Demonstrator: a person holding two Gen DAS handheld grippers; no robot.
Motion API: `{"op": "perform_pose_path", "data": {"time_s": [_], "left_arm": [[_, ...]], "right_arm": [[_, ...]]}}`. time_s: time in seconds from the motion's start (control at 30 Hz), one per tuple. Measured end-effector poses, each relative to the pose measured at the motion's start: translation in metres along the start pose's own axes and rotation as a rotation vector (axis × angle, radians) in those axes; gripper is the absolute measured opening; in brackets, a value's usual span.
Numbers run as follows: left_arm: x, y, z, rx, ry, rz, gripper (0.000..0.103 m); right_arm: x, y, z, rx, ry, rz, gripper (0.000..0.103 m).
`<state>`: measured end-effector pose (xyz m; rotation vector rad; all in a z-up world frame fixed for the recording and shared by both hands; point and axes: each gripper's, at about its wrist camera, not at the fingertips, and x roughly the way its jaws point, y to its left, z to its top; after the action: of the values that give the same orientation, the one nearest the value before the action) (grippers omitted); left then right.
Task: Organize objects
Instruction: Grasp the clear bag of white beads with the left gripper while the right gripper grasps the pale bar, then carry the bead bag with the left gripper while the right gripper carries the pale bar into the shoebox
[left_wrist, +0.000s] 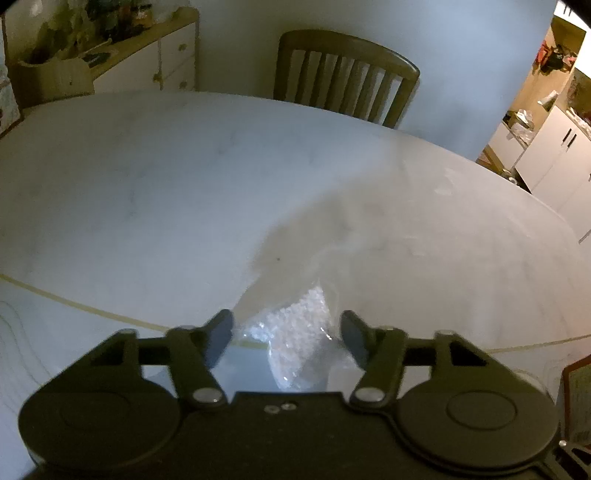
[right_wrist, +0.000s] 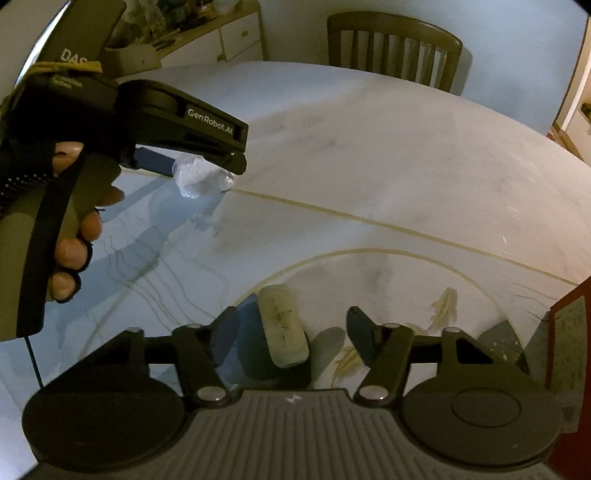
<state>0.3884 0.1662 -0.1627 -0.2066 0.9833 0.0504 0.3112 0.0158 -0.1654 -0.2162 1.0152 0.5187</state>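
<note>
White marble table (right_wrist: 369, 155) with thin gold lines, a wooden chair (right_wrist: 395, 48) at its far edge. The left claw (left_wrist: 288, 338) holds a clear bag of white beads (left_wrist: 295, 339) above the table. The right claw (right_wrist: 291, 332) gapes wide over a pale block (right_wrist: 282, 325), its long axis running away and slightly left.

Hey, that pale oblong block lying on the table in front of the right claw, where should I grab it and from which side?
Grip the pale block across its narrow width, around mid-length, coming straight down from above. It lies flat on the table with its long axis running roughly away from the right claw, whose open jaws already straddle its long sides, so probably little turning is needed.
</note>
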Motion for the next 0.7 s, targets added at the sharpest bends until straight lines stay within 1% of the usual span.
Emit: {"op": "perform_pose_path", "data": {"time_s": [0.07,0.2,0.27,0.3,0.37,0.53,0.57,0.7], "left_arm": [[-0.002,0.000,-0.001,0.008,-0.001,0.004,0.058],[-0.004,-0.001,-0.003,-0.005,0.002,-0.004,0.055],[-0.006,-0.001,-0.005,-0.004,0.006,-0.008,0.053],[-0.008,-0.002,-0.007,0.000,0.008,-0.013,0.051],[-0.011,-0.003,-0.008,0.009,0.011,-0.018,0.050],[-0.017,-0.008,-0.016,0.028,0.027,-0.035,0.042],[-0.019,-0.008,-0.018,0.031,0.030,-0.038,0.042],[-0.027,-0.011,-0.029,0.045,0.048,-0.053,0.040]], "right_arm": [[0.001,0.001,-0.001,-0.004,0.001,0.003,0.053],[0.004,0.006,-0.001,-0.021,0.003,-0.004,0.049],[0.005,0.007,0.000,-0.021,0.002,-0.011,0.041],[0.005,0.008,0.000,-0.020,0.002,-0.014,0.040],[0.005,0.007,0.000,-0.017,0.002,-0.020,0.033],[0.003,0.006,-0.002,-0.002,-0.007,-0.046,0.024],[0.002,0.005,-0.001,0.001,-0.009,-0.055,0.024],[-0.005,-0.001,-0.006,0.034,-0.008,-0.049,0.023]]}}
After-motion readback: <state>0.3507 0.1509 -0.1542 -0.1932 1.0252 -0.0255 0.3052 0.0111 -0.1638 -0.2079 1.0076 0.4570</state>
